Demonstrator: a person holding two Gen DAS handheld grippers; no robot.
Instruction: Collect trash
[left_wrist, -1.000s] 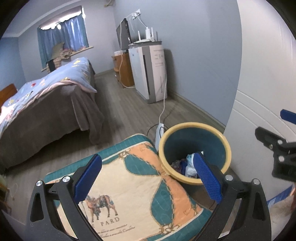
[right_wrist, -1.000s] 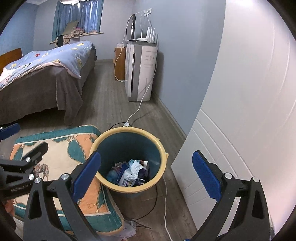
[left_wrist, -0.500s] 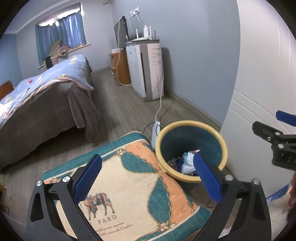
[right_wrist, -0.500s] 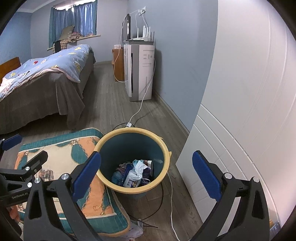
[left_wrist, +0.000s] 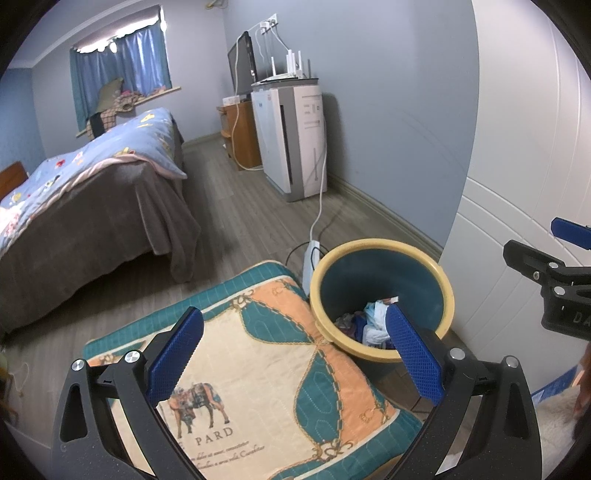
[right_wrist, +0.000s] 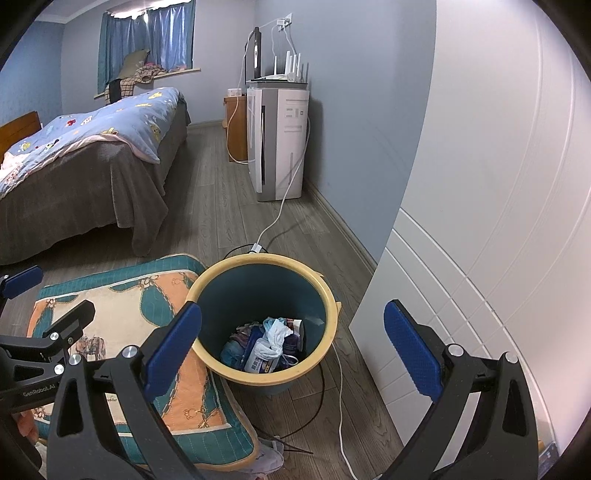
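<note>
The left tool is spread wide and holds nothing; its blue pads hang over the patterned cushion, which lies on the wooden floor. The right tool is likewise wide and empty, with its left pad in front of the bin's near-left rim and its right pad in front of the white panelled door.

The trash bin, dark teal with a yellow rim, stands on the floor touching the cushion's right edge and just beside the door. The trash lies at its bottom: a crumpled pale blue and white piece on top, a white packet with print under it, and darker wrappers around them. In the left wrist view the same bin shows only part of this heap behind the right pad.

A white cable runs along the floor from the tall white air purifier by the blue wall to a small plug block just behind the bin; a second white cable and a black loop lie on the floor in front of and to the right of the bin. A router with upright antennas sits on the purifier. A bed with a blue quilt stands well apart at the left side of the floor, under a curtained window.
</note>
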